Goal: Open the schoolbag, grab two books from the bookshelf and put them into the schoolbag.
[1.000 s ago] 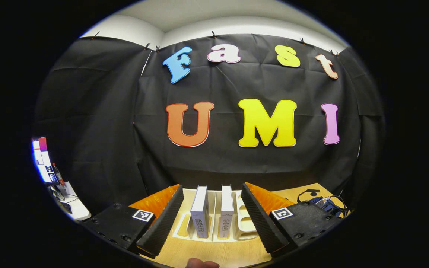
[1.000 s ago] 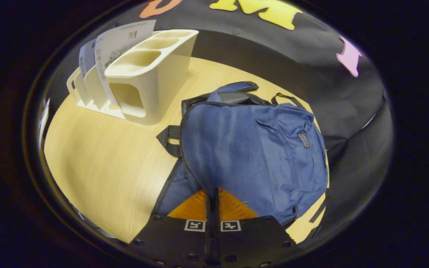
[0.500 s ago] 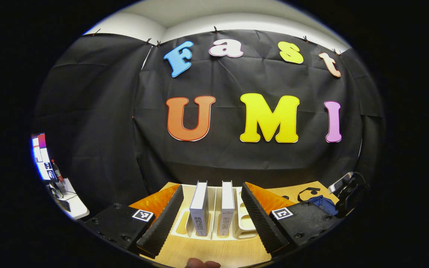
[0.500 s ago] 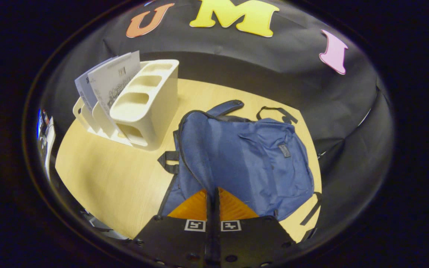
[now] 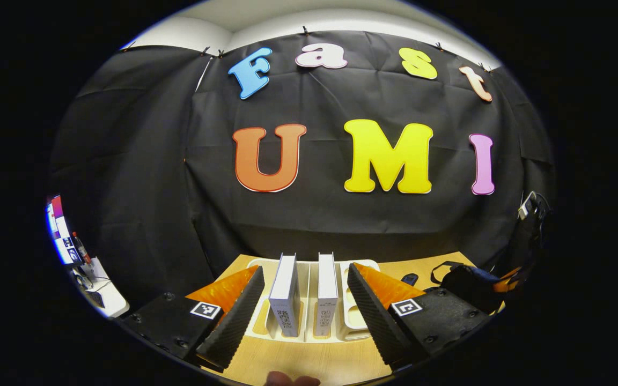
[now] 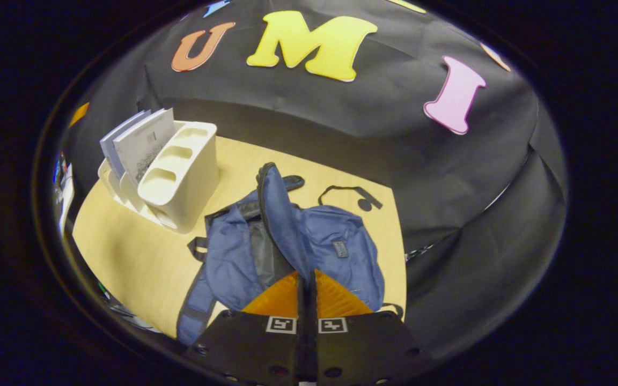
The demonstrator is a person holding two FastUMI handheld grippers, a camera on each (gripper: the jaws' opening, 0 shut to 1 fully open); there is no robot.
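In the left gripper view, the left tongs (image 5: 304,300) are standing wide apart, gripping nothing, hovering above the near edge of the pale wooden tabletop (image 5: 309,362). Between their fingers, two white upright books (image 5: 285,301) are standing side by side in the cream plastic slotted bookshelf (image 5: 360,319), untouched. Far to the right, the dark blue fabric schoolbag (image 5: 467,281) is lying on the tabletop.

In the right gripper view, the bookshelf (image 6: 180,174) is sitting at the far left with the books (image 6: 142,142) in its leftmost slots. To its right the schoolbag (image 6: 336,252) is lying with its top flap raised. The right tongs (image 6: 306,281) are pinched together on the flap's edge, holding it up and exposing the dark lining.
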